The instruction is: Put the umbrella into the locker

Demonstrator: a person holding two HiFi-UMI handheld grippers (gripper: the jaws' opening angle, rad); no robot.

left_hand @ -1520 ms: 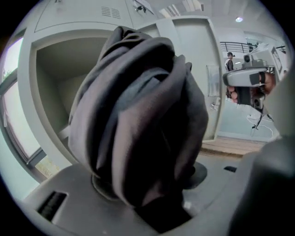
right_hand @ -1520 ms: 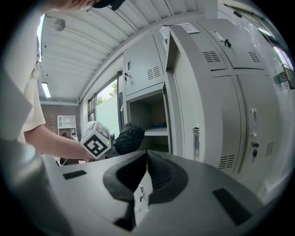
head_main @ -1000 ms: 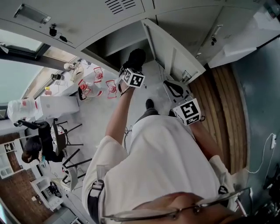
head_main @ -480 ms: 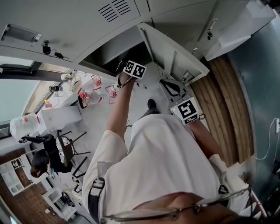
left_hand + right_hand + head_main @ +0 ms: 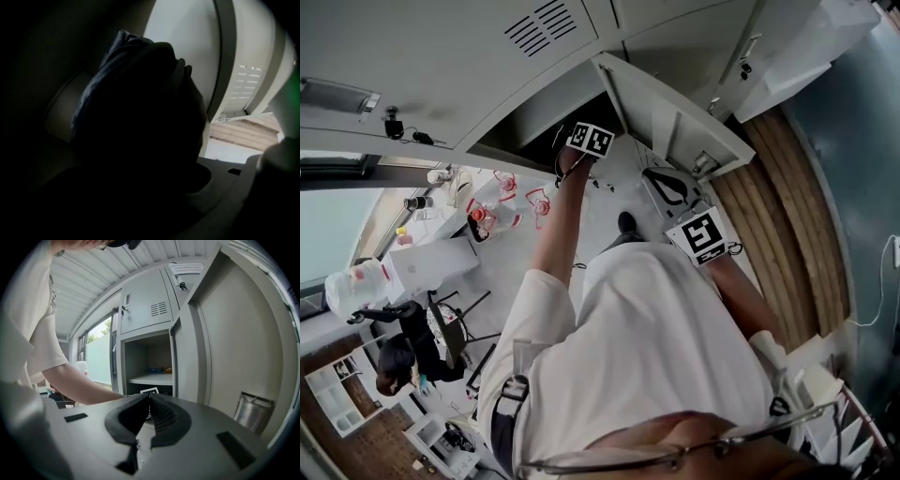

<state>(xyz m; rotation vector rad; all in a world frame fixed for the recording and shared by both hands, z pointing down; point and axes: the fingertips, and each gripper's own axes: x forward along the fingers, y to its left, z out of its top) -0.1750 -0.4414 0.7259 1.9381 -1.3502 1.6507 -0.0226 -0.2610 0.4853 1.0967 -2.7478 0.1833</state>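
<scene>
I've pushed left tool (image 5: 574,148), clamped on dark folded fabric umbrella (image 5: 136,108), further toward 12 o'clock; umbrella now inside grey metal locker (image 5: 544,103). At its 4 o'clock, right tool (image 5: 149,401) closed, empty.

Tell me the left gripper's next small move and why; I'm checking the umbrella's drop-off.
Probably lower the left gripper a little deeper and set the umbrella down: it holds the umbrella already within the dark compartment of the open locker, and nothing shows it resting on a surface yet.
</scene>
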